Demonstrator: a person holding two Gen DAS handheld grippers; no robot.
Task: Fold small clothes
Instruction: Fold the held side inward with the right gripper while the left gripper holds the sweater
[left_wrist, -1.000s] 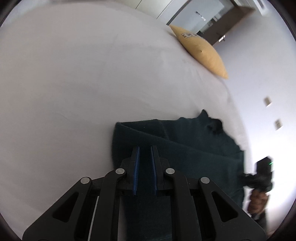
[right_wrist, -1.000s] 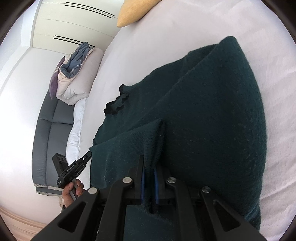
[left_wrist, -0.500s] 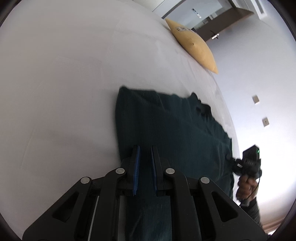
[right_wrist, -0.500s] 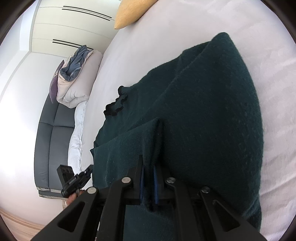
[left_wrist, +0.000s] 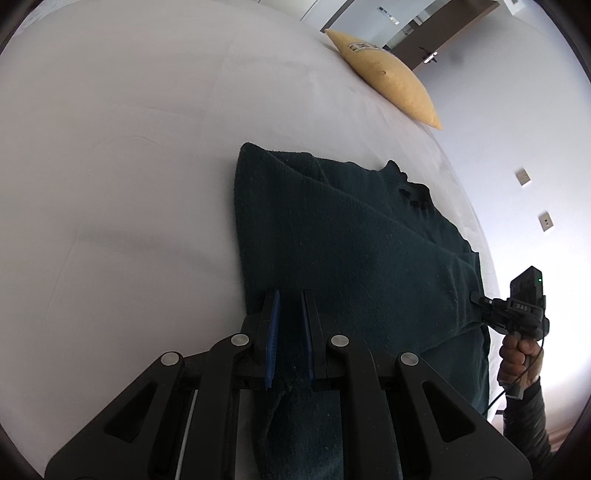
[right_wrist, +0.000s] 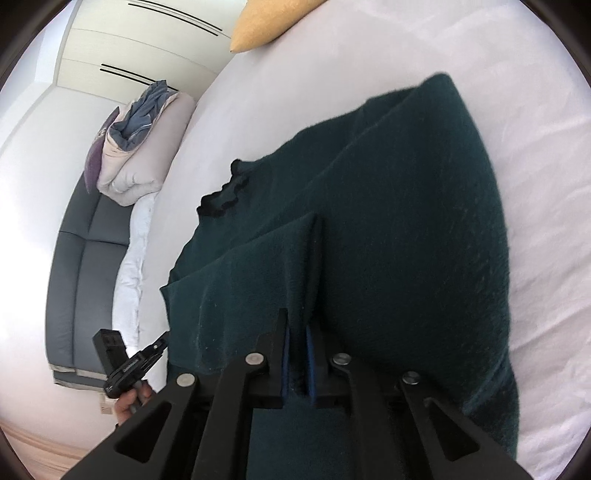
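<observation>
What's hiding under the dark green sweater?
Around the dark green sweater only the white bed sheet shows, so it lies on that. Whatever is directly beneath is covered by the knit. Both hand-held grippers, left and right, pinch its edge.

The right gripper (right_wrist: 297, 328) clamps a raised fold of the dark green garment (right_wrist: 406, 221), which lies on the white bed (right_wrist: 535, 184). The left gripper (right_wrist: 162, 341) meets the garment's edge at 8 o'clock. A yellow pillow (right_wrist: 266, 22) lies at 12 o'clock; a grey sofa (right_wrist: 81, 258) with bundled bedding (right_wrist: 136, 147) at 9 to 10 o'clock.
</observation>
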